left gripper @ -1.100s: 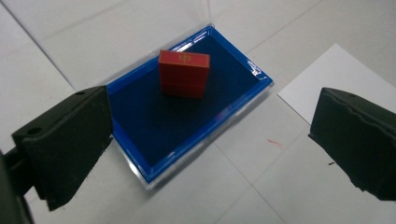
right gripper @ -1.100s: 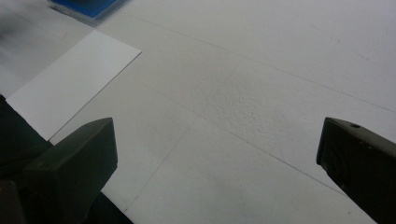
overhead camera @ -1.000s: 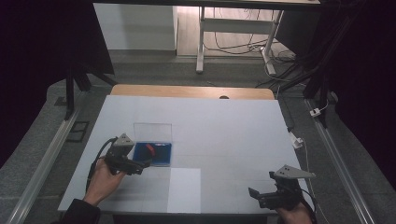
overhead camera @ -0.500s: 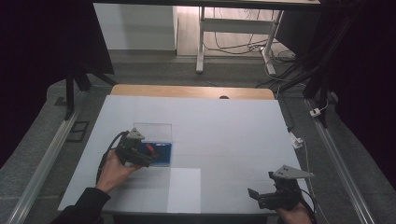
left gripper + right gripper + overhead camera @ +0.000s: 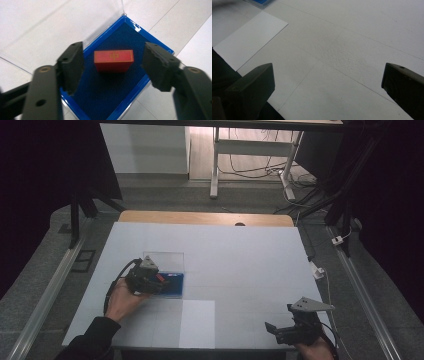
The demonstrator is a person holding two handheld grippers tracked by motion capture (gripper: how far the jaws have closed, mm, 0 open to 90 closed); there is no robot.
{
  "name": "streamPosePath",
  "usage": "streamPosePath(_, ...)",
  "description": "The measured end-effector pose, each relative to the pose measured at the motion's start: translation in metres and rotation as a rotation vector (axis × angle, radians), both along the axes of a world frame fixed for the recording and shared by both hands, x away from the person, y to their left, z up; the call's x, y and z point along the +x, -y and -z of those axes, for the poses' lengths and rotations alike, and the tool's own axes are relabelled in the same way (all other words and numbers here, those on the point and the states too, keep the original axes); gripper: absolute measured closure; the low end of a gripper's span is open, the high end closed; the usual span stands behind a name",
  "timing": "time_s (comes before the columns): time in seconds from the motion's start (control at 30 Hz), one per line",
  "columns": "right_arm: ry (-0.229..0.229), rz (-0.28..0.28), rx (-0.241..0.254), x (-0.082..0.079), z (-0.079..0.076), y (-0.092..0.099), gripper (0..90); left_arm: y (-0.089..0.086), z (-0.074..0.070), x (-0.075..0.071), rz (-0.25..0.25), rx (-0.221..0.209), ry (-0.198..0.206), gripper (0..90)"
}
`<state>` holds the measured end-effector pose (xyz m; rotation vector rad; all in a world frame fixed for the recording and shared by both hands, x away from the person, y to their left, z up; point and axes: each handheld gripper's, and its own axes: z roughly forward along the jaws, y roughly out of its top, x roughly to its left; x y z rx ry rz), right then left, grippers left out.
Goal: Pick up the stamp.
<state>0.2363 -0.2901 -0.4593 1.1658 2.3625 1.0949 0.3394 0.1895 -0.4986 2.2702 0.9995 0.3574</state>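
— How much room is there around the blue box (image 5: 170, 284)?

— It sits left of centre on the white table (image 5: 240, 255), well away from every edge. Its clear lid (image 5: 164, 260) stands open on the far side. Just near and right of it lies a white sheet (image 5: 197, 322), reaching the table's near edge.

— And the left gripper (image 5: 113, 65)?

— Poised over the open box, jaws spread wide on either side of a red block (image 5: 113, 60) lying on the blue lining; I see no contact with it.

— The right gripper (image 5: 287, 330)?

— At the near right corner, well apart from the box, jaws wide and empty over bare table.
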Motion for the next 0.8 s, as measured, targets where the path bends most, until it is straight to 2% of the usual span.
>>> streamPosePath(0.2,-0.001,0.0,-0.002,0.0,0.0001,-0.0004,0.0,0.0002,-0.0003,0.0009,0.005,-0.005,-0.014,50.5)
streamPosePath(0.3,-0.002,0.0,-0.004,-0.0001,0.0,-0.0003,0.0,0.0012,-0.0007,0.0005,-0.004,0.01,-0.018,57.3)
streamPosePath(0.5,0.0,-0.002,-0.005,-0.0002,0.0002,-0.0003,0.0,0.0006,-0.001,0.0006,-0.01,0.006,-0.025,58.1)
streamPosePath(0.6,0.003,-0.004,-0.007,-0.0003,0.0002,-0.0006,0.0,0.001,-0.0025,-0.0006,-0.01,0.022,-0.008,58.2)
streamPosePath(0.8,0.005,-0.006,-0.008,-0.0004,0.0001,-0.0005,0.0,-0.0024,-0.0095,-0.0034,-0.018,-0.019,0.018,58.2)
